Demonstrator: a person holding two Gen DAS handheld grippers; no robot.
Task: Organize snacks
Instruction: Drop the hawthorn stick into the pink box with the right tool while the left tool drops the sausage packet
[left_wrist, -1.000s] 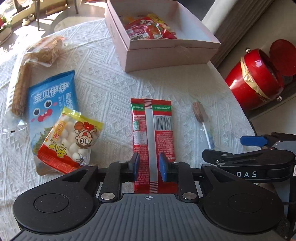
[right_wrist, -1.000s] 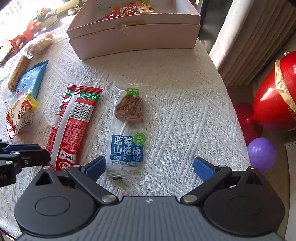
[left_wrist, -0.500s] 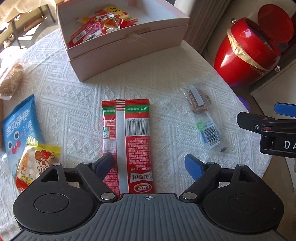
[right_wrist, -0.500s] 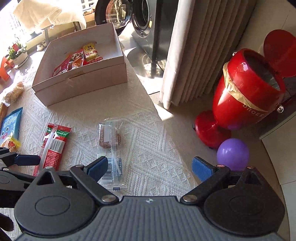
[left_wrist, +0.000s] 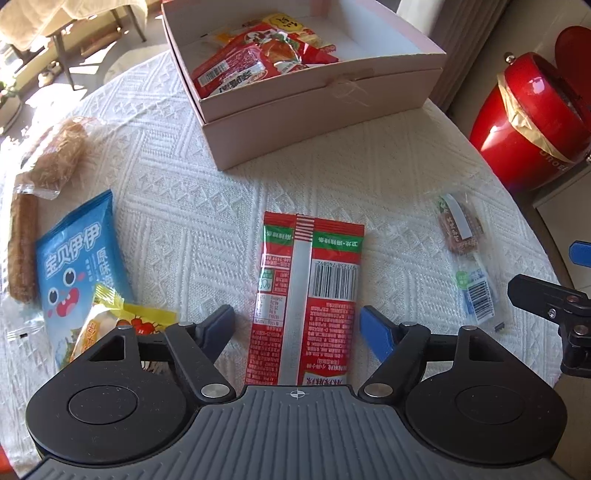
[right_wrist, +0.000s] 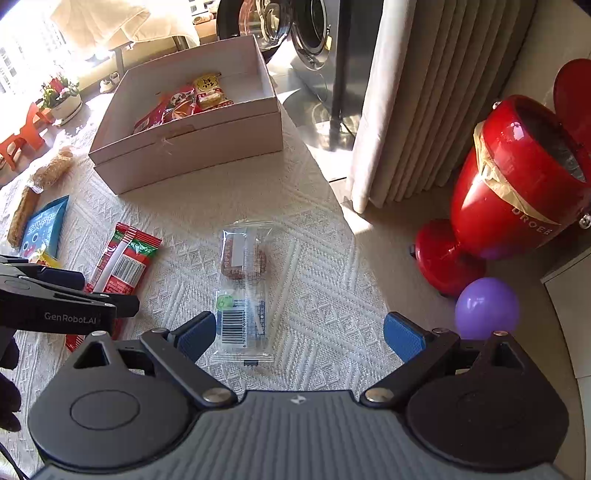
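White-clothed desk (left_wrist: 192, 206), pink box (left_wrist: 325, 107) upper centre. Left gripper (left_wrist: 297, 328) closing, pads clear of red packet (left_wrist: 306, 295) between them. Right gripper (right_wrist: 300, 334) spread wide, released, over clear-wrapped lollipop (right_wrist: 242, 291).

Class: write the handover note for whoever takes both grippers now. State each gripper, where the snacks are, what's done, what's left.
Left gripper: jaws closing around the red packet, pads not touching it yet.
Right gripper: open, empty, over the lollipop packet.
Box: several red and yellow snacks already inside.
Left on the cloth: red packet, lollipop packet, blue bag, yellow-red bag, two wrapped brown snacks.
Next: probably box the red packet.
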